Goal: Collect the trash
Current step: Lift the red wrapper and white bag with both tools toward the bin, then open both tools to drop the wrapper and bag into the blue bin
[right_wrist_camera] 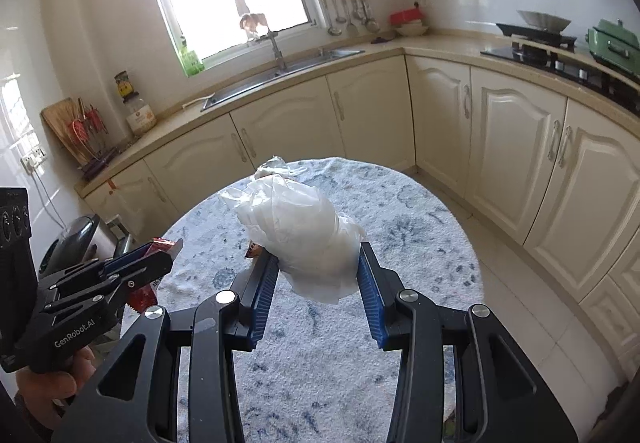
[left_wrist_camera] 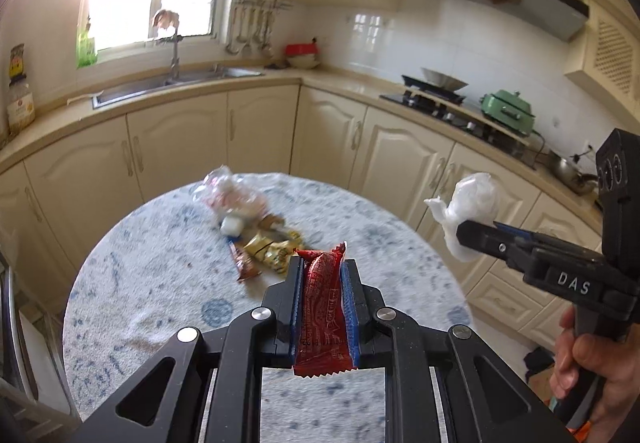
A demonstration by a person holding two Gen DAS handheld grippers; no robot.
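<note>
A red wrapper (left_wrist_camera: 322, 303) is clamped in the left gripper (left_wrist_camera: 322, 275) above the round table (left_wrist_camera: 160, 283). A crumpled white bag (right_wrist_camera: 298, 231) is gripped by the right gripper (right_wrist_camera: 318, 275) over that table. More wrappers (left_wrist_camera: 260, 243) are left on it.

Both tools are matte black linkages with round silver pivot screws and ribbed blue pads (right_wrist_camera: 370, 289). The left tool (left_wrist_camera: 322, 273) reads "GenRobot.AI" in white on its side, the right tool (right_wrist_camera: 318, 263) "DAS". Bare-skinned hands (left_wrist_camera: 580, 367) grip the black handles.
</note>
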